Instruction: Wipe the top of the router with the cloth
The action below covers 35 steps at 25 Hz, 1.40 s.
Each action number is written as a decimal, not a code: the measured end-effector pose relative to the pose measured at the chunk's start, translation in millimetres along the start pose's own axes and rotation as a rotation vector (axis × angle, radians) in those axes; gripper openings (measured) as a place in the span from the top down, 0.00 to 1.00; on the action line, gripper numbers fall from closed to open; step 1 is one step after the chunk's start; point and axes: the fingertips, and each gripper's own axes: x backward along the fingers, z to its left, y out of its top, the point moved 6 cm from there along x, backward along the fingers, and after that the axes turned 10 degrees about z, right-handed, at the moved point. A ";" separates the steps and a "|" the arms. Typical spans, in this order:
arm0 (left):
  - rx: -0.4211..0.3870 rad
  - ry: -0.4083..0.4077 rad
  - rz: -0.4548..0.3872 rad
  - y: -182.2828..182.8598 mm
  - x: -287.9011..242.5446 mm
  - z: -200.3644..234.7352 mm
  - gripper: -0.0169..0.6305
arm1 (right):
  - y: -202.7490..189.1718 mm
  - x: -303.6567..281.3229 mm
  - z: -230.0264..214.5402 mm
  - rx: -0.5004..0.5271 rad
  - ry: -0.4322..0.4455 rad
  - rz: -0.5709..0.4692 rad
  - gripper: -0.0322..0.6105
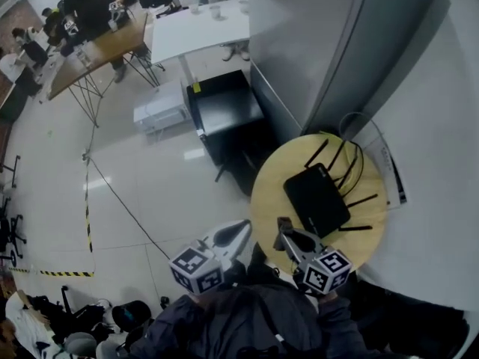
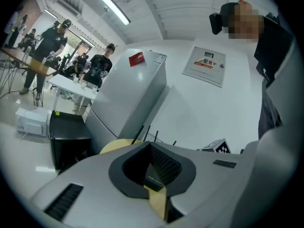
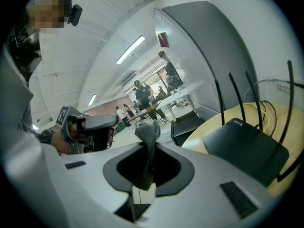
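A black router with several thin antennas lies flat on a round yellow table. My right gripper hovers over the table's near edge, just short of the router, shut on a grey cloth that sticks up between its jaws. In the right gripper view the router lies ahead to the right. My left gripper hangs left of the table edge, shut with nothing in it. The left gripper view has its jaws closed and the antenna tips beyond them.
A tall grey cabinet stands behind the table, with a black box and a white device on the floor to its left. A cable and striped tape cross the floor. People stand at tables far off.
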 end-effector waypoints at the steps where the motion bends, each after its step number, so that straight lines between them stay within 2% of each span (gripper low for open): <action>1: -0.007 -0.012 0.019 6.6 -5.9 6.7 0.99 | 4.3 -3.6 -3.6 -0.018 -0.016 -0.010 0.84; 6: -0.059 -0.120 0.123 42.0 -39.8 38.5 0.99 | 20.9 -23.0 -24.0 -0.120 -0.138 -0.062 0.84; 9: -0.102 -0.203 0.184 63.7 -62.4 62.3 0.98 | 27.9 -41.5 -37.8 -0.196 -0.239 -0.089 0.84; 14: -0.171 -0.390 0.314 94.6 -97.5 103.0 0.98 | 24.5 -78.1 -57.8 -0.425 -0.449 -0.184 0.84; 18: -0.231 -0.541 0.423 117.1 -110.4 120.0 0.98 | 18.3 -104.1 -56.2 -0.590 -0.561 -0.262 0.84; 22: -0.275 -0.627 0.516 111.7 -125.4 124.8 0.98 | 7.4 -123.6 -64.5 -0.700 -0.613 -0.323 0.84; 26: -0.303 -0.667 0.587 92.6 -142.2 121.5 0.99 | -2.4 -134.5 -77.2 -0.760 -0.638 -0.347 0.84; 30: -0.321 -0.679 0.622 76.8 -162.7 116.7 0.98 | -10.7 -142.9 -97.9 -0.782 -0.641 -0.338 0.84; 35: -0.335 -0.664 0.648 61.9 -177.6 112.2 0.98 | -24.3 -153.5 -119.2 -0.844 -0.604 -0.320 0.84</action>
